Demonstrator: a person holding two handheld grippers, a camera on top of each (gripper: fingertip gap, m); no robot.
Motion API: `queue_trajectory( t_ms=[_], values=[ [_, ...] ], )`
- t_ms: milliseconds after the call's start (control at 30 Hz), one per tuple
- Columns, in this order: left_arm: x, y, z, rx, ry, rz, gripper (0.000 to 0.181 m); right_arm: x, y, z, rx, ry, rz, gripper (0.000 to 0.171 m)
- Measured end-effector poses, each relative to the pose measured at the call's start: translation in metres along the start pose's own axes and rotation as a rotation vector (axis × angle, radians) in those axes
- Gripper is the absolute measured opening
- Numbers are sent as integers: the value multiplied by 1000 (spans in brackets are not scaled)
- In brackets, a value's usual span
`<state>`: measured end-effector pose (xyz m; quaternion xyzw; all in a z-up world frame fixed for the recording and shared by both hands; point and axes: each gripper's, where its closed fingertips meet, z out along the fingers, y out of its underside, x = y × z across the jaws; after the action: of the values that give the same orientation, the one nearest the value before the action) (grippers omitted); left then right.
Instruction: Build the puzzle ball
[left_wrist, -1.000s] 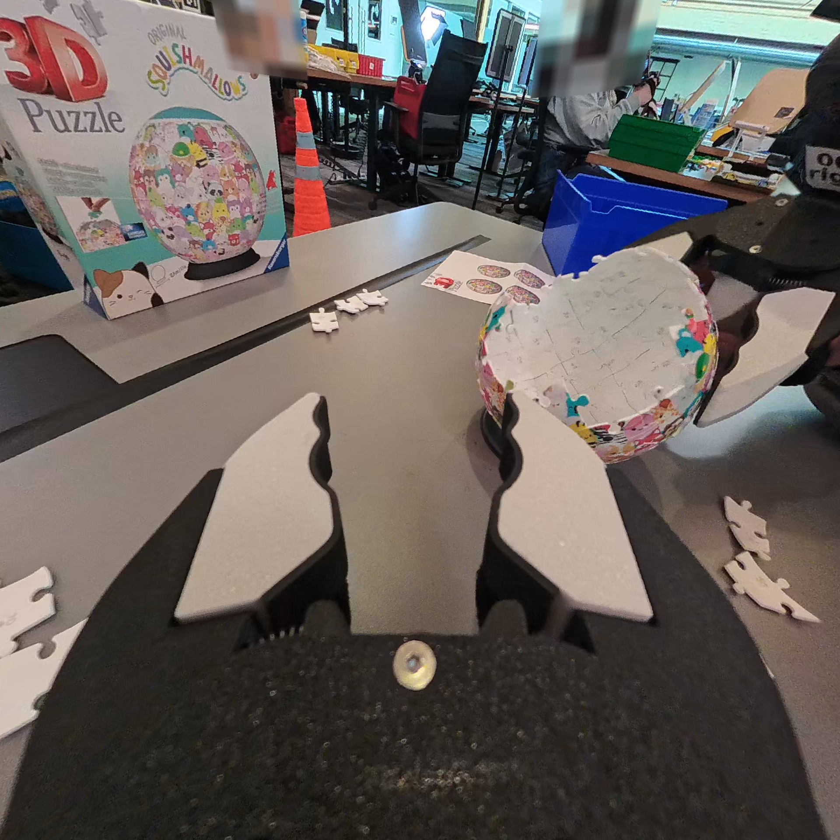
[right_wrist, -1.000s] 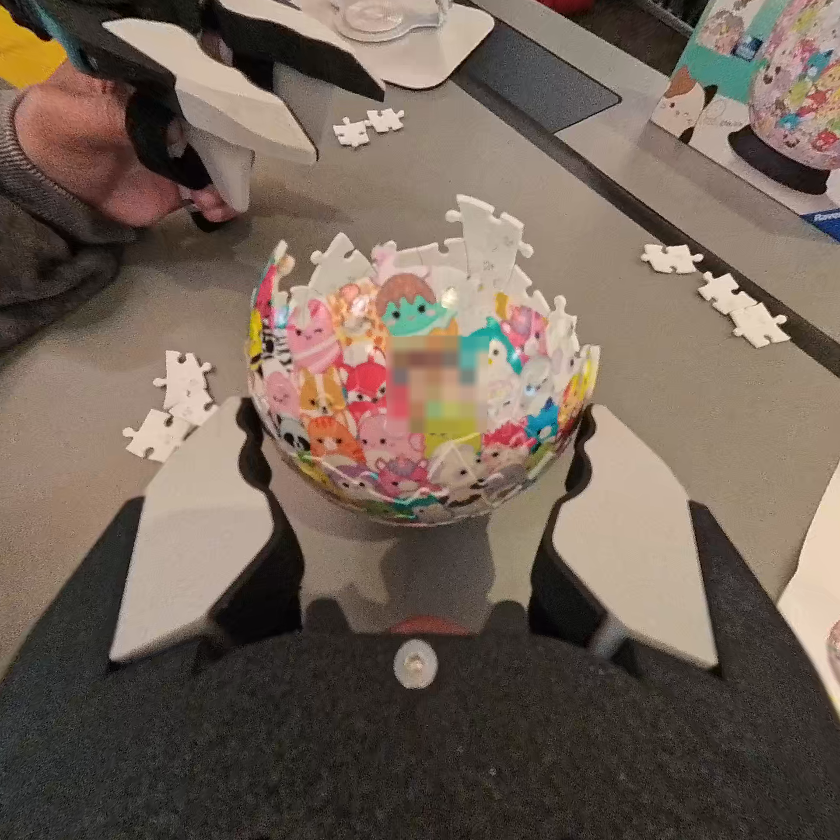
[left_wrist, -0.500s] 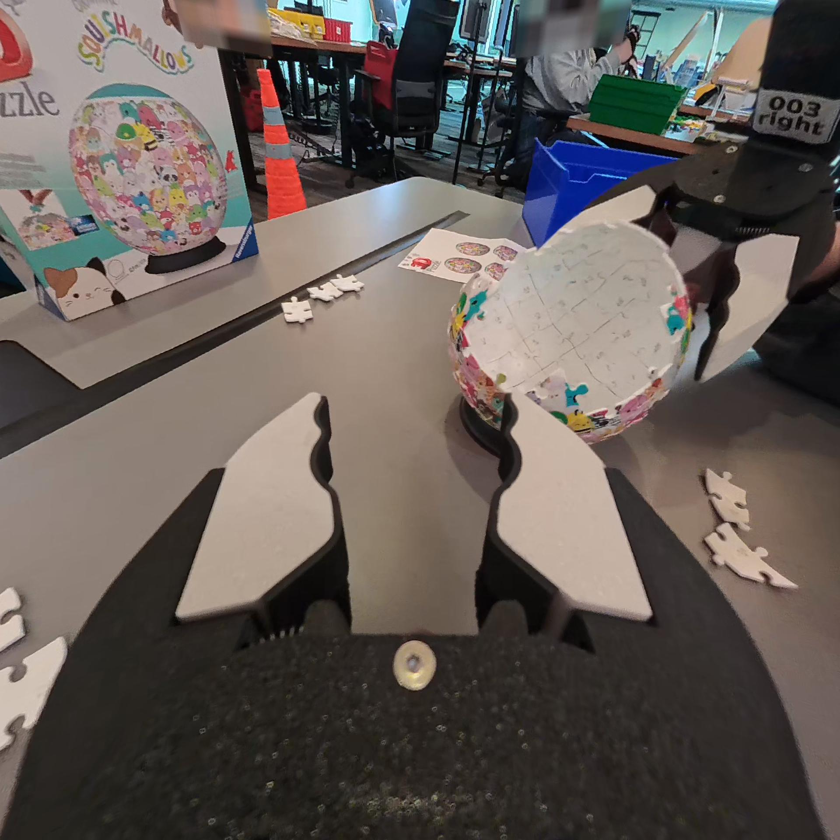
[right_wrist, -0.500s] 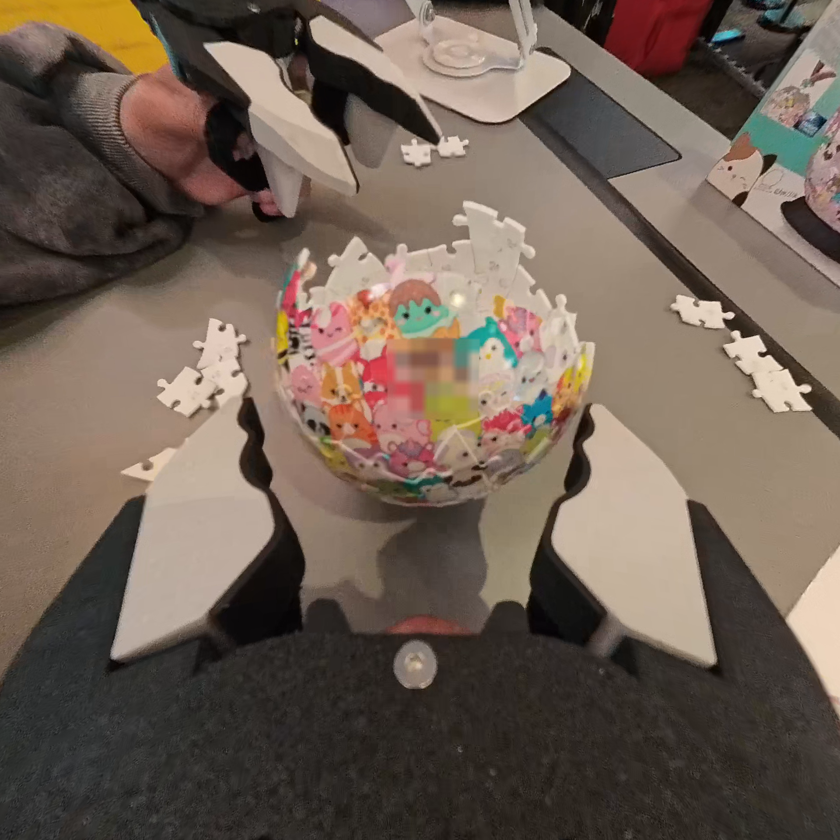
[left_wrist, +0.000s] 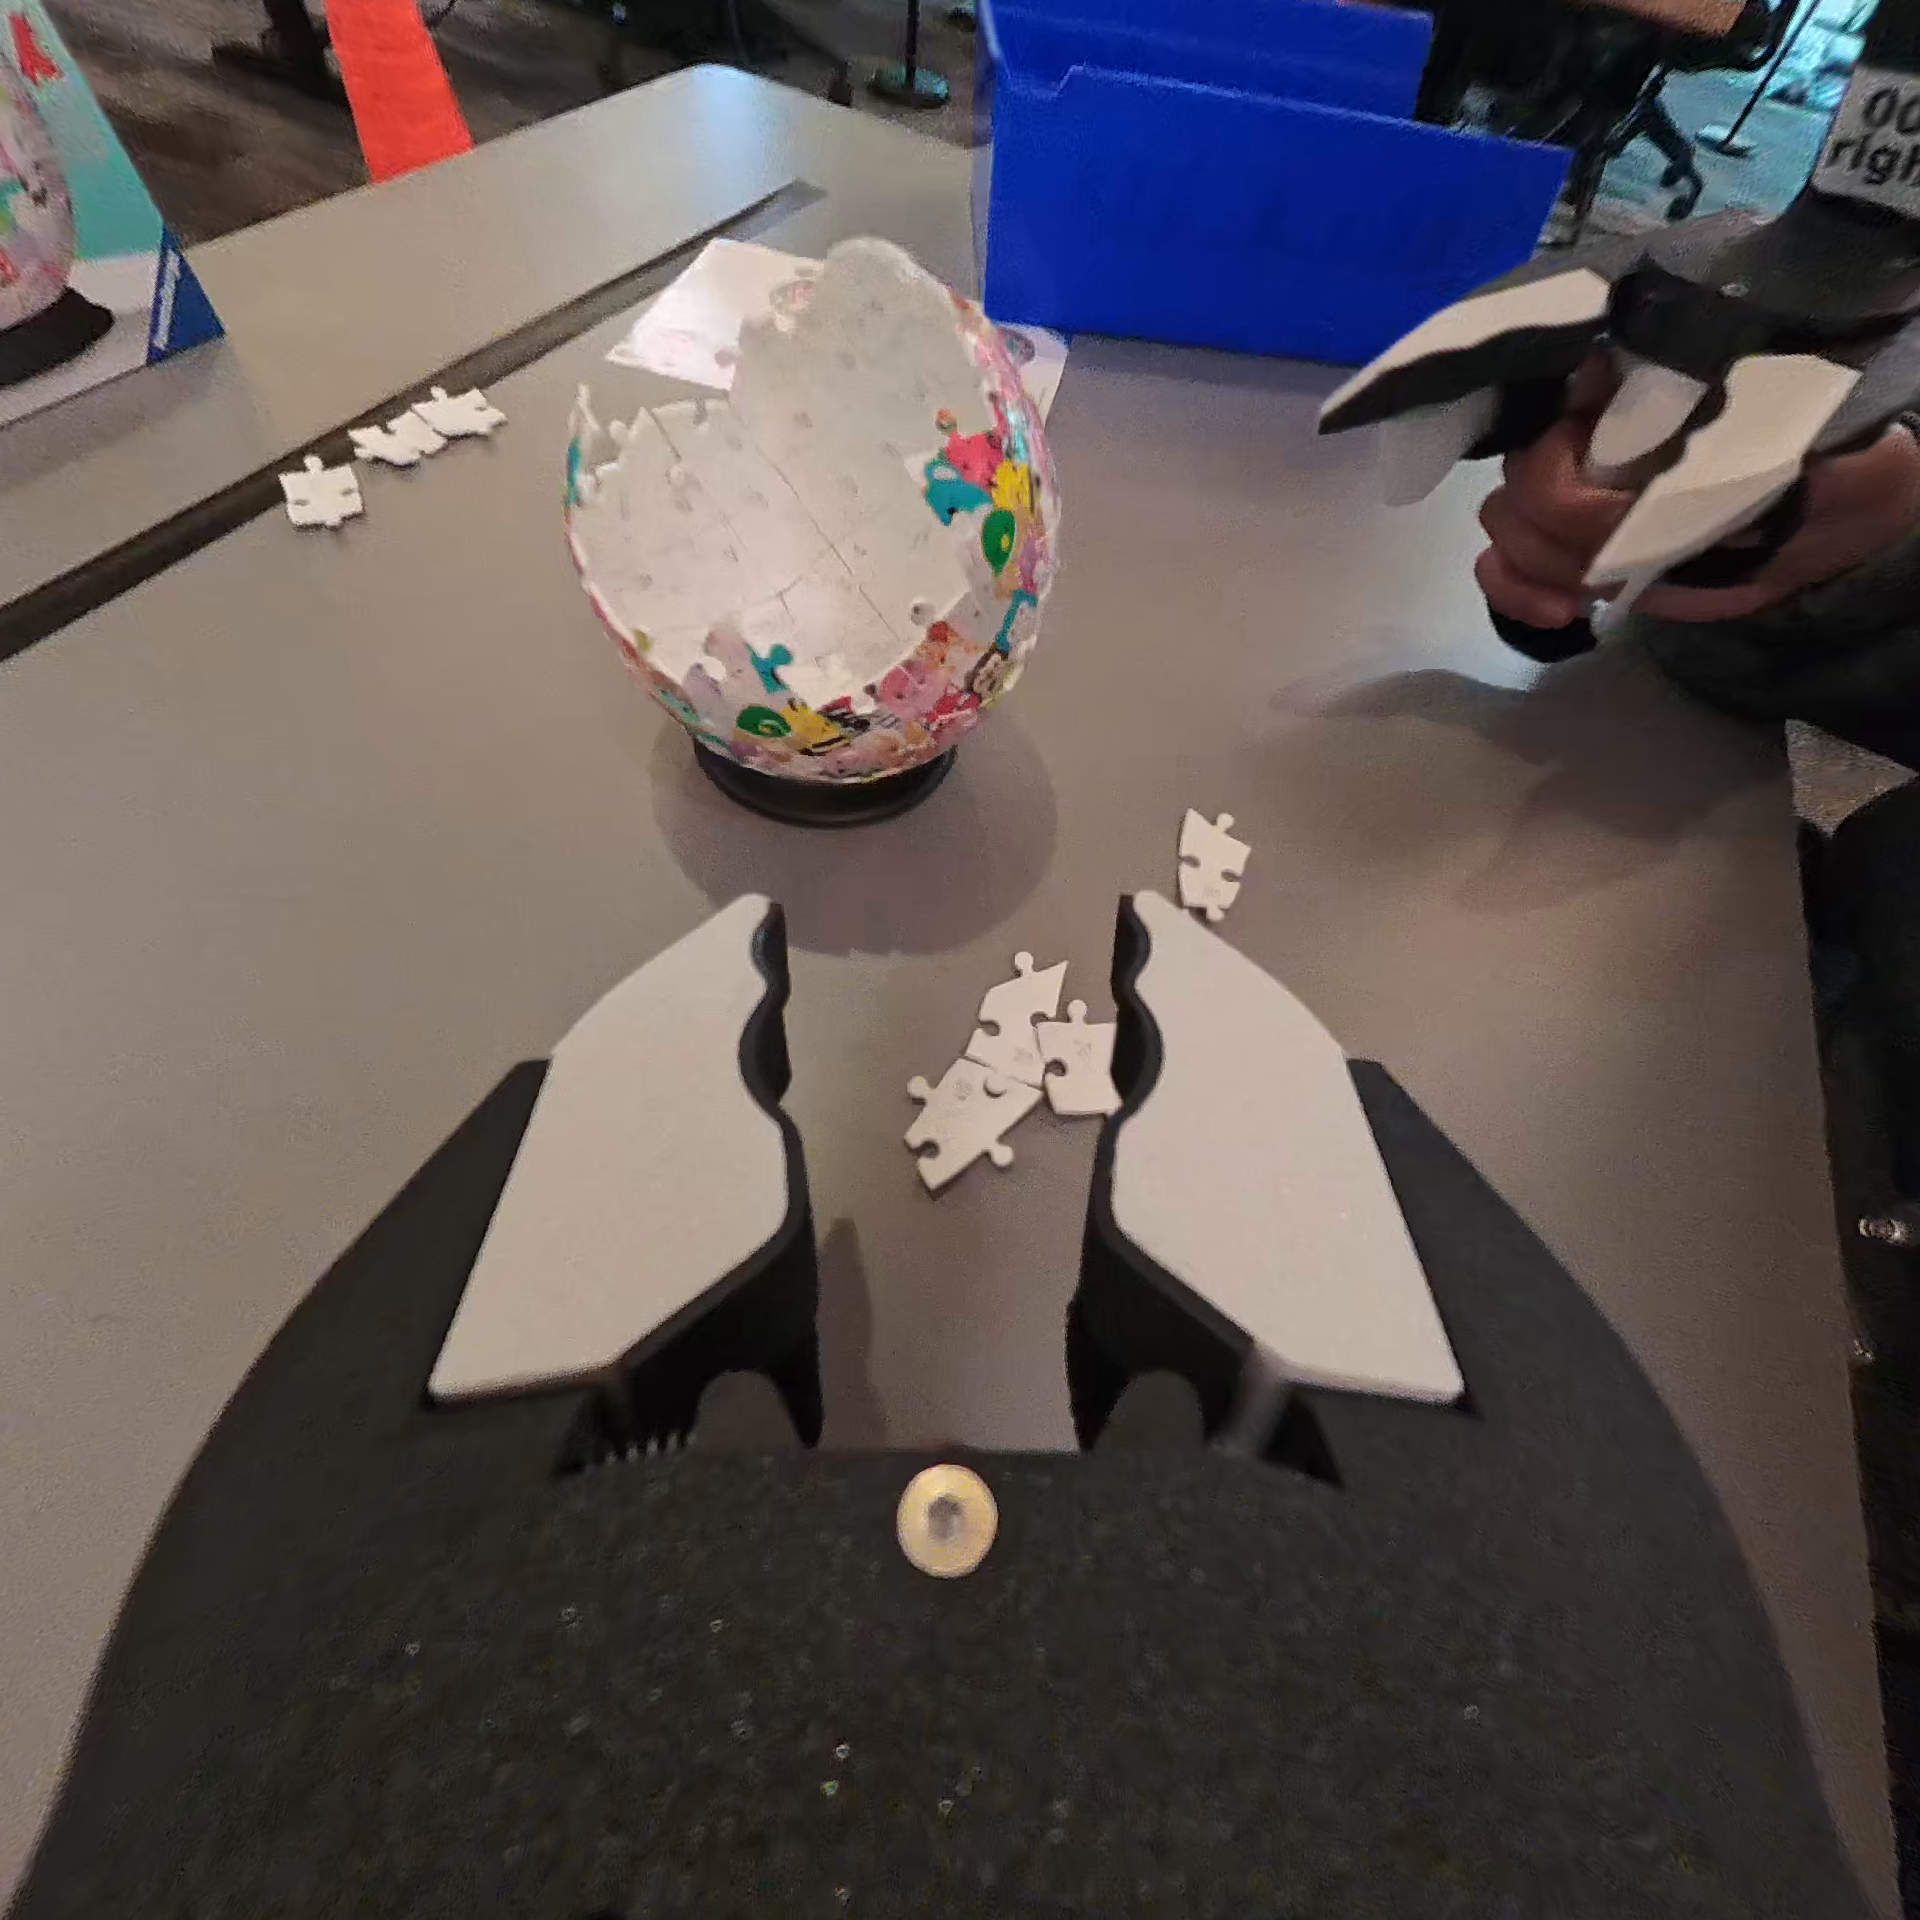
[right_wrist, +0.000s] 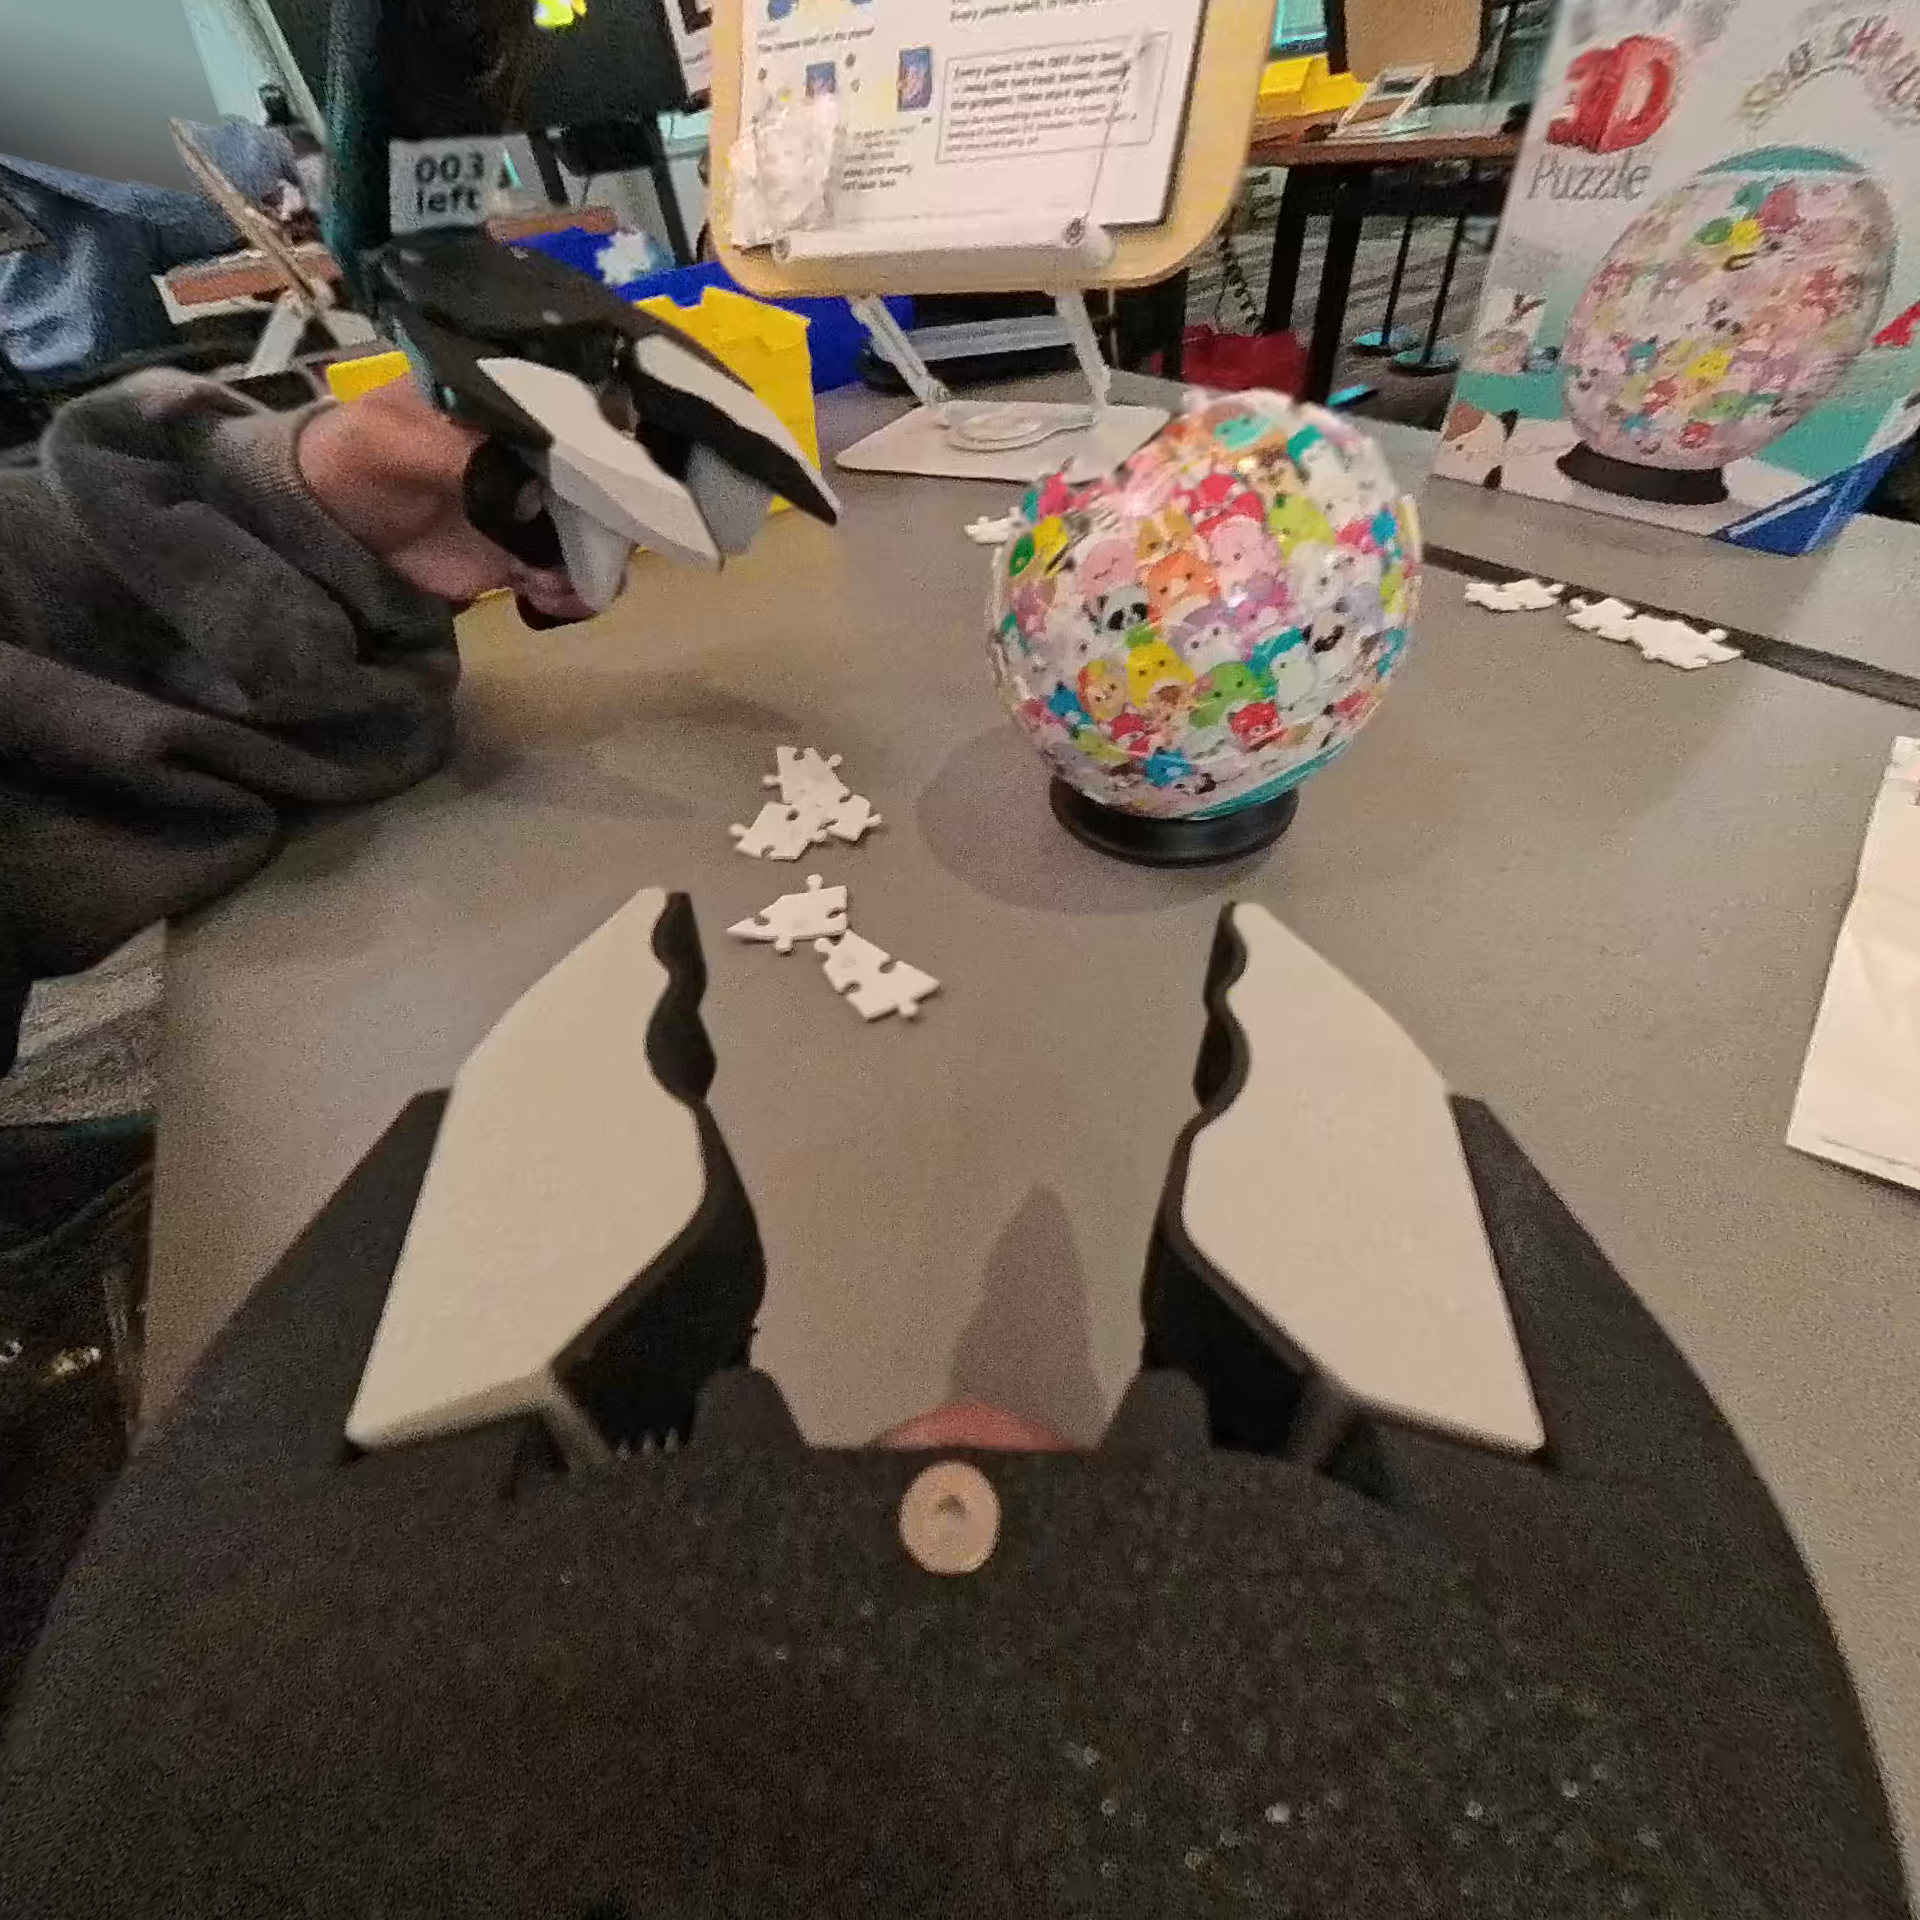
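We see the half-built puzzle ball (left_wrist: 821, 540), a round shell of small plastic pieces with bright cartoon animals on the outside and plain white on the inside. It sits on a low black ring stand (left_wrist: 826, 784) in the middle of the grey bench (left_wrist: 312, 831). The top edge is jagged, and a big gap on one side lets us look into the white hollow. From the right wrist view the ball (right_wrist: 1205, 613) looks almost whole and full of colour.

Our left claw (left_wrist: 945, 920) hangs above the bench with its two fingers wide apart and nothing between them. Under it lie some loose white puzzle pieces (left_wrist: 1008, 1070), face down and touching each other, and one more white piece (left_wrist: 1210, 862) just beside the right fingertip. Our right claw (right_wrist: 945, 914) is wide apart too and holds nothing. It is well away from the ball.

A second ago the right claw had its fingers on both sides of the ball, and the ball was tipped with its open side up. Now the ball stands free on its stand and the right claw has pulled back. The left claw has swung over to the loose pieces.

Three more white pieces (left_wrist: 390, 457) lie by the dark groove in the bench. A blue plastic bin (left_wrist: 1247, 218) stands behind the ball, and the puzzle box (right_wrist: 1704, 291) stands at the far edge.
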<state>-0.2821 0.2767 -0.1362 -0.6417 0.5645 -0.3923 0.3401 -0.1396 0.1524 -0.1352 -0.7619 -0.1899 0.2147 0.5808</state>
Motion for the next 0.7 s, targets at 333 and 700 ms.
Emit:
queue_trajectory(
  t_ms=[333,700],
  values=[
    [-124,-11,37,-9,-115,-18,51,84,-127,35,-216,-82,-318,48],
    [-167,-33,30,287,-35,-176,49,129,-73,165,-1037,-258,-591,39]
  ],
)
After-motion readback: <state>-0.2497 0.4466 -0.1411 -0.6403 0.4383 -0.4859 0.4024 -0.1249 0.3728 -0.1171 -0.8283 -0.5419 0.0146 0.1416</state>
